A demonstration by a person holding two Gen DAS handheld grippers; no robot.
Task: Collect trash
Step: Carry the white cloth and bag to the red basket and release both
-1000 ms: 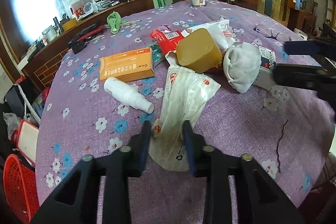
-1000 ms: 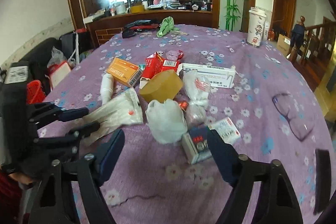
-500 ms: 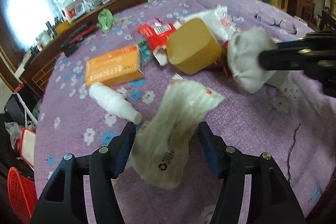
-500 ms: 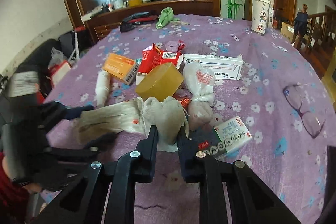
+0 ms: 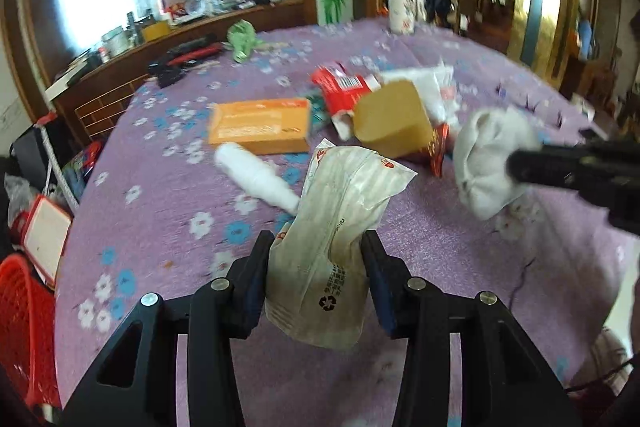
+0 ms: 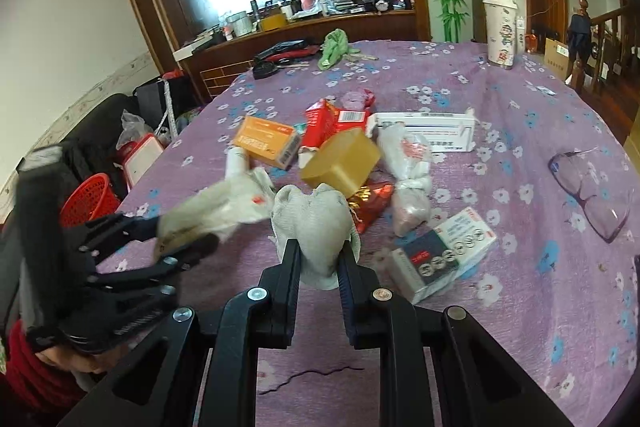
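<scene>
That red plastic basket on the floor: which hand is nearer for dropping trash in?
Probably left. The red mesh basket sits off the table's left edge, beside the left gripper clamping the crumpled white wrapper.

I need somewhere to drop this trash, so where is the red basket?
In the right wrist view the red basket sits on the floor off the table's left edge, beside a red-rimmed white container; the left wrist view shows it at lower left.

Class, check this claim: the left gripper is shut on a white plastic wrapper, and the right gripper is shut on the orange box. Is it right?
Not quite. The left gripper is shut on the white plastic wrapper, but the right gripper is shut on a crumpled white tissue wad, as the right wrist view shows. The orange box lies on the table, untouched.
</scene>
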